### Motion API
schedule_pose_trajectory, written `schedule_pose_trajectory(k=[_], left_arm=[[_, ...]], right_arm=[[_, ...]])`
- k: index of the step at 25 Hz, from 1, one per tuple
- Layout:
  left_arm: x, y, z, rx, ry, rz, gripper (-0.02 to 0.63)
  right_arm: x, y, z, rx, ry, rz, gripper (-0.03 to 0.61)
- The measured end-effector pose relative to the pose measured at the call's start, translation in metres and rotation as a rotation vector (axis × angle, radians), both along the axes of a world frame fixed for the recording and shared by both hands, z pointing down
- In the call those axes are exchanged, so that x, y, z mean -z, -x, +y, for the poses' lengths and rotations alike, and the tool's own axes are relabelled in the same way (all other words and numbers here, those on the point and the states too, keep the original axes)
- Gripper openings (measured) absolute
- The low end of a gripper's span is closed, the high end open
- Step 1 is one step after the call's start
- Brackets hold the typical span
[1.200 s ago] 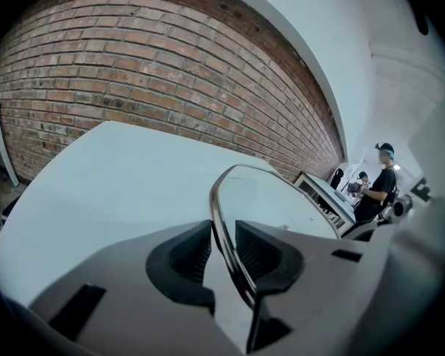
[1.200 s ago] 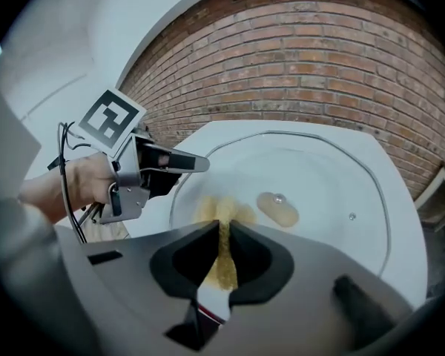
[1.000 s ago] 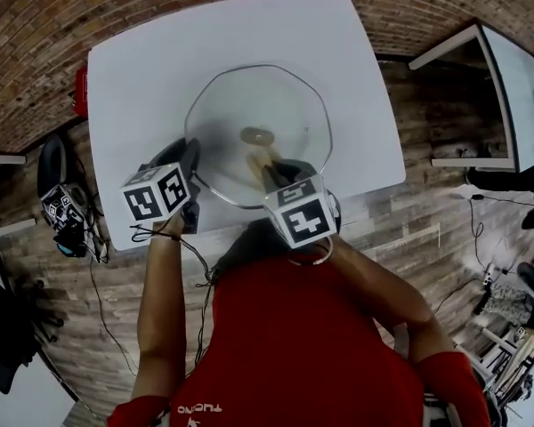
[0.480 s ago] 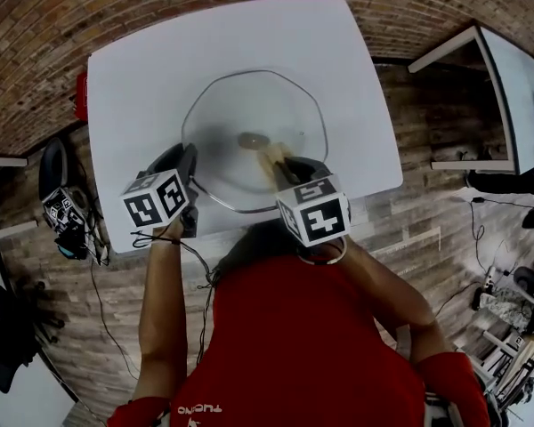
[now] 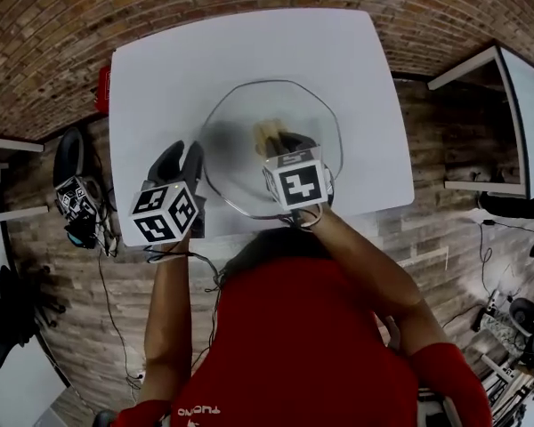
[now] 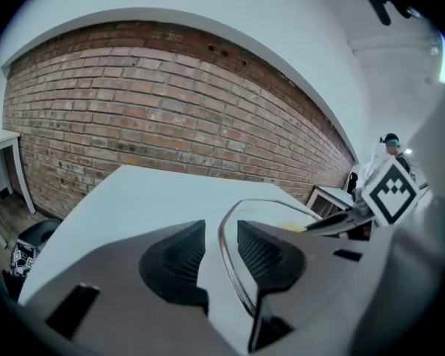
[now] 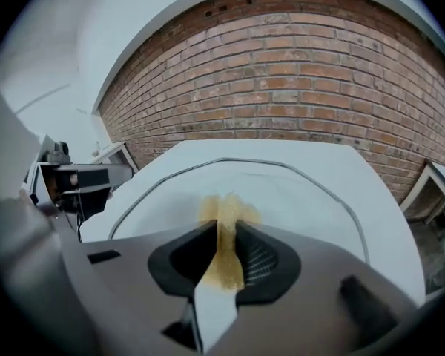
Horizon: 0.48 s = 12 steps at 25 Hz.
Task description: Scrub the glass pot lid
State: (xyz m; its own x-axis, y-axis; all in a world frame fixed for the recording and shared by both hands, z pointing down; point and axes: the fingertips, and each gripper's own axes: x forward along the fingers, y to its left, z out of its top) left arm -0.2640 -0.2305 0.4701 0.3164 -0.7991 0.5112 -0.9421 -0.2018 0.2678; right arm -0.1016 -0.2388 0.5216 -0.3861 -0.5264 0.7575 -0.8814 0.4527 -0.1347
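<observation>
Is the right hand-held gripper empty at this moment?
No, a yellow-brown scrubber is clamped between the jaws of the right hand-held gripper, above the glass lid.

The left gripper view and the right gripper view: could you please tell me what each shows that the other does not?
Left gripper view only: the left gripper, its jaws having just been opening, astride the metal rim without pressing it. Right gripper view only: the right gripper shut on a yellow scrubber. Both: the glass lid, white table and brick wall.
</observation>
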Motion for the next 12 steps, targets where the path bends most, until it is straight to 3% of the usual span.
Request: schedule_pose_trajectory(k=[4, 9, 12], left_arm=[[0.023, 0.002, -0.002, 0.007, -0.076, -0.029, 0.132], [0.053, -0.013, -0.005, -0.014, -0.159, 0.000, 0.133], [0.082, -0.035, -0.005, -0.048, -0.238, 0.035, 0.133]], right_arm=[[0.009, 0.009, 0.002, 0.049, -0.018, -0.049, 0.167], [0.045, 0.007, 0.003, 0.080, -0.100, -0.112, 0.176], [0.086, 0.002, 0.000, 0.101, -0.235, -0.196, 0.176]])
